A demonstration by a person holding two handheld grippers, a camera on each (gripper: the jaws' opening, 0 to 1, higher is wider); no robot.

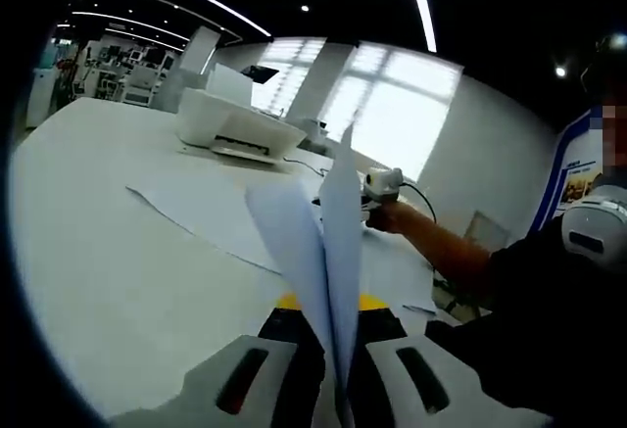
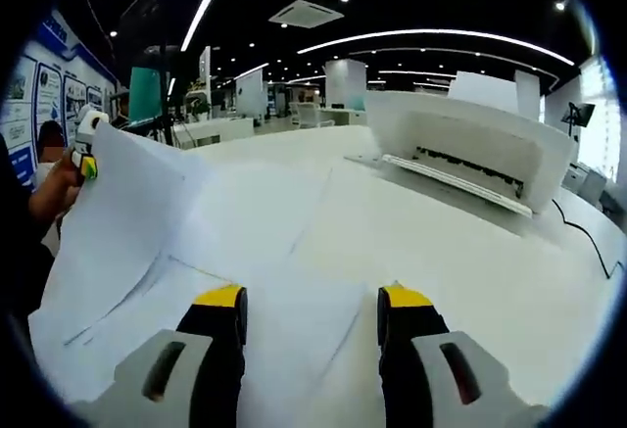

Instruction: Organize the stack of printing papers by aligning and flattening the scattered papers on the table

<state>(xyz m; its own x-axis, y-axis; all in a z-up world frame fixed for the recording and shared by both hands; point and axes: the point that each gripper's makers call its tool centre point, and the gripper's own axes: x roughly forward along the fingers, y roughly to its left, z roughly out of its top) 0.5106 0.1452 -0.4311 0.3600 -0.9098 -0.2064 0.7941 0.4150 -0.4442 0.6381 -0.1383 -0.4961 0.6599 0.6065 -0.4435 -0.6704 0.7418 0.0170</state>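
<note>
Between the jaws of my left gripper (image 1: 331,315) stand white sheets of paper (image 1: 328,232), pinched at their lower edge and rising upright. That gripper is shut on them. More sheets (image 1: 211,211) lie loosely spread on the white table (image 1: 88,252). My right gripper (image 2: 312,303) hovers open low over flat sheets (image 2: 284,340), with nothing between its yellow-tipped jaws. In the right gripper view the left gripper (image 2: 86,159) shows at far left, holding the lifted sheet (image 2: 122,222). In the left gripper view a hand holds the right gripper (image 1: 380,191) beyond the paper.
A white printer (image 1: 235,122) (image 2: 470,144) stands at the back of the table, with a black cable (image 2: 588,242) running beside it. The person's arm and body (image 1: 509,291) fill the right side. Other desks and equipment (image 1: 108,61) stand further back.
</note>
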